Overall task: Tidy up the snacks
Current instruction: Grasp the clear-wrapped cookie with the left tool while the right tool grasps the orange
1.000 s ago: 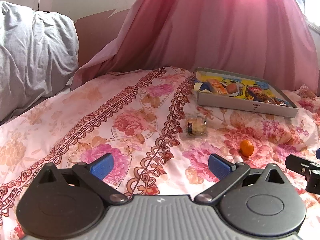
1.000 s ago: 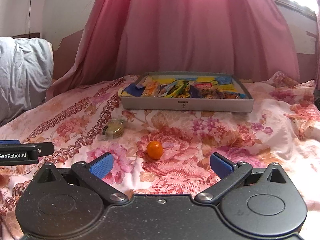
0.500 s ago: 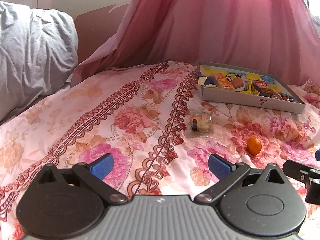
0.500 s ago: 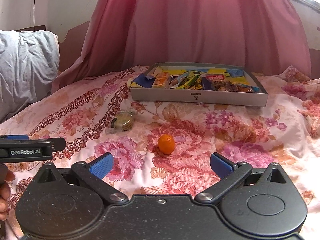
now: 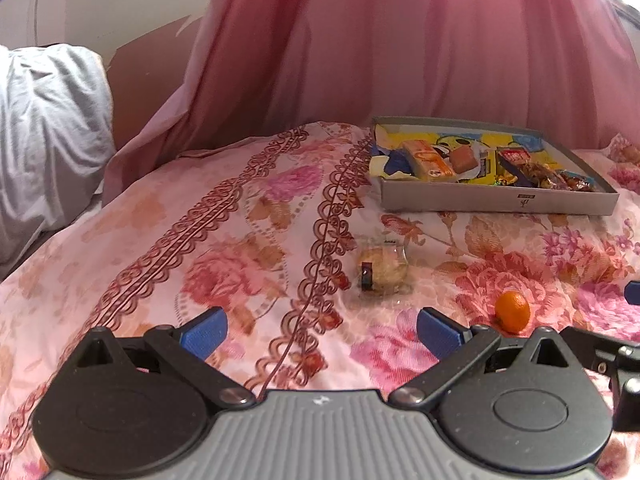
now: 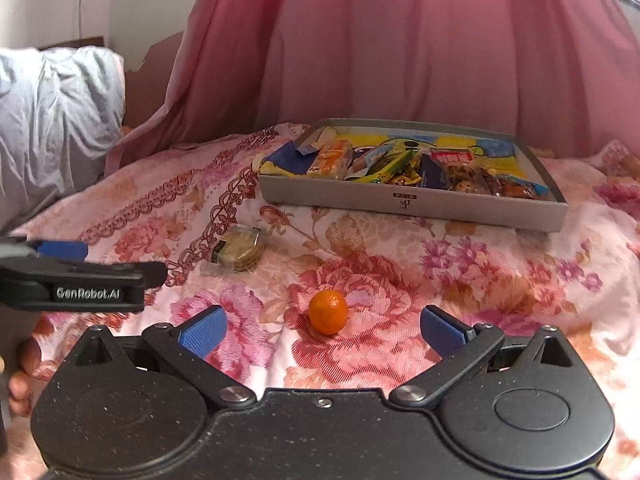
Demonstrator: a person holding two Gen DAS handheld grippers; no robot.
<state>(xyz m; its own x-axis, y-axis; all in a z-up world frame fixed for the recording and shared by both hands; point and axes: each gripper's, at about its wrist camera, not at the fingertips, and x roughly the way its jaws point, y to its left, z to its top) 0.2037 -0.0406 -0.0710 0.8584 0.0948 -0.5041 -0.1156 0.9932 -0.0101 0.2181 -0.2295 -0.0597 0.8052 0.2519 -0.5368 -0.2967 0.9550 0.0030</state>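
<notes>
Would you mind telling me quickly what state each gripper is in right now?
Left gripper: open, holding nothing, facing the wrapped biscuit pack.
Right gripper: open, holding nothing, with the small orange lying between its fingers.

Bed: floral bedspread (image 5: pixel 248 240), pink and orange blooms, scrolled maroon borders | Left: rumpled grey-white bedding (image 5: pixel 48 132) heaped up | Behind: pink curtain (image 6: pixel 400 48) draping down onto the bed, lit from behind | Wall (image 5: pixel 120 4): pale, upper left, brown panel (image 5: pixel 148 76) below it | Light: daylight, top right corner
</notes>
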